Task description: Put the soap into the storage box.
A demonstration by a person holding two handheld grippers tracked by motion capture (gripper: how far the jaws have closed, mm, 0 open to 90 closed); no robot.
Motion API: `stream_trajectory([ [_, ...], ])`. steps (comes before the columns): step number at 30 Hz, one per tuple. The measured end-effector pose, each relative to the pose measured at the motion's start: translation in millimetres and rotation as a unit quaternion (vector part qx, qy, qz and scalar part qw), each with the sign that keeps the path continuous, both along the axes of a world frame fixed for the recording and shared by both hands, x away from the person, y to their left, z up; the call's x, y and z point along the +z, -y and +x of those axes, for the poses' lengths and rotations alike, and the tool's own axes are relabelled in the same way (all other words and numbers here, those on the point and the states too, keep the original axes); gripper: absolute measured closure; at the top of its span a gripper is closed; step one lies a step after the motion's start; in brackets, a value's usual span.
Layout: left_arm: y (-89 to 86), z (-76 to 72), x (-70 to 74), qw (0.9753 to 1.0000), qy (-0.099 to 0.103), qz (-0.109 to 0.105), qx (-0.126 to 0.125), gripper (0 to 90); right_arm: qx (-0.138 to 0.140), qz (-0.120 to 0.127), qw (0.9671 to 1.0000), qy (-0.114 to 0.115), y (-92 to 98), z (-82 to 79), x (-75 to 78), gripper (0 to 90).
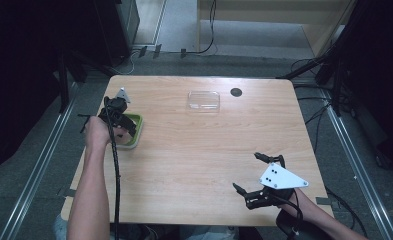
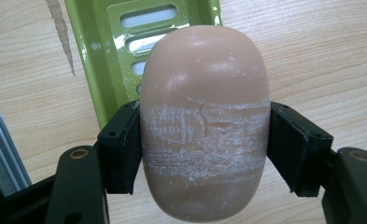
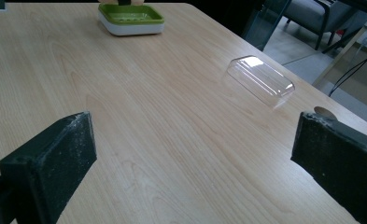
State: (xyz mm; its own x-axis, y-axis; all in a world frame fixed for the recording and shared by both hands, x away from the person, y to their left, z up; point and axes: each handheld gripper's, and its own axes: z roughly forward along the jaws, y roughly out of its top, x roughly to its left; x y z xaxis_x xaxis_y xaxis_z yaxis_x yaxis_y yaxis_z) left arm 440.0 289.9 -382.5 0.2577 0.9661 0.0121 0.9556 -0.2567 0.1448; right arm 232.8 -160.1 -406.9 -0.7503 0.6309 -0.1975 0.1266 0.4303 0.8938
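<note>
A tan oval soap bar (image 2: 204, 121), scuffed white across its middle, sits clamped between the two black pads of my left gripper (image 2: 204, 149). It hangs above the slotted green soap dish (image 2: 111, 51). In the high view the left gripper (image 1: 118, 116) is over that green and white dish (image 1: 135, 131) at the table's left. My right gripper (image 1: 256, 172) is open near the front right edge, with nothing between its pads (image 3: 55, 158). A clear plastic lid (image 1: 203, 99) lies at the back middle, also seen as the lid (image 3: 260, 80) in the right gripper view.
A dark round grommet (image 1: 236, 92) sits in the tabletop beside the lid. The soap dish (image 3: 130, 19) shows far off in the right gripper view. Cables run on the floor behind the wooden table (image 1: 194, 165), and metal rails flank both sides.
</note>
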Motion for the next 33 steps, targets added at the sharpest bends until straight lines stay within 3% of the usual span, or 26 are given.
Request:
stream_trajectory([
  [11, -3.0, 5.4, -3.8, 0.9999, 0.015, 0.002, 0.001, 33.9, 0.000, 0.000, 1.0000, 0.001, -0.8, 0.0, -0.1, 0.0],
  [18, -8.6, 10.0, -13.2, 0.9994, 0.023, 0.003, 0.025, 33.9, 0.000, -0.002, 1.0000, 0.001, -0.7, 0.2, -0.2, 0.0],
  [33, -13.1, 18.2, -26.3, 0.9984, 0.025, 0.008, 0.050, 33.9, 0.001, 0.000, 1.0000, 0.000, 0.0, 0.1, 0.0, 0.0],
])
